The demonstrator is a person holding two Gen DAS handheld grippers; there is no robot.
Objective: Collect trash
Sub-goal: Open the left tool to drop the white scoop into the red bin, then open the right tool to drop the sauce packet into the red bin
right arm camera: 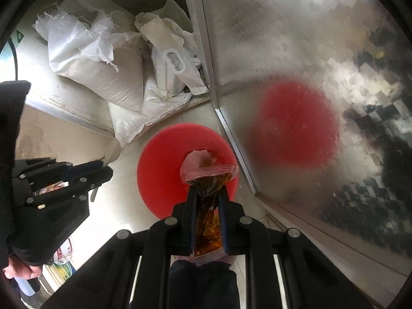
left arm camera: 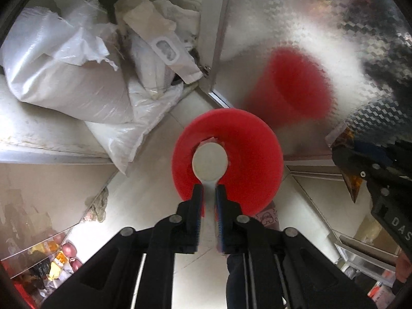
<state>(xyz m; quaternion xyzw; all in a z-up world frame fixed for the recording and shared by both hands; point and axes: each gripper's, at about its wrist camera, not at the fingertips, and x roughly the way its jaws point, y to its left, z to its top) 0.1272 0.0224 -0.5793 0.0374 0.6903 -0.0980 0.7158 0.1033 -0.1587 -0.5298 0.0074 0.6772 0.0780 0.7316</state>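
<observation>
Left wrist view: upper left, white woven sacks [left arm camera: 67, 77] heaped on a pale ledge, with a torn paper bag [left arm camera: 164, 49] leaning among them; lower left, a heap of mixed wrappers and rubbish [left arm camera: 51, 265], blurred; at centre, a red bin [left arm camera: 228, 159] seen from above on the pale floor; over its mouth, a white plastic spoon [left arm camera: 209, 162], bowl forward, handle running back between the left gripper [left arm camera: 209, 193]; jaws narrowly parted about that handle, whether the pads press on it not clear; upper right, a patterned metal panel [left arm camera: 296, 25] carrying a blurred red reflection; right edge, the right gripper [left arm camera: 360, 180] with a brown wrapper in it.

Right wrist view: left edge, the left gripper [right arm camera: 103, 173] and a dark sleeve [right arm camera: 13, 128]; upper left, the sacks [right arm camera: 103, 77]; centre, the red bin [right arm camera: 164, 170]; over its rim, a brown sauce sachet [right arm camera: 208, 206] pinched tight between the right gripper [right arm camera: 208, 195]; right, the metal panel [right arm camera: 309, 38].
</observation>
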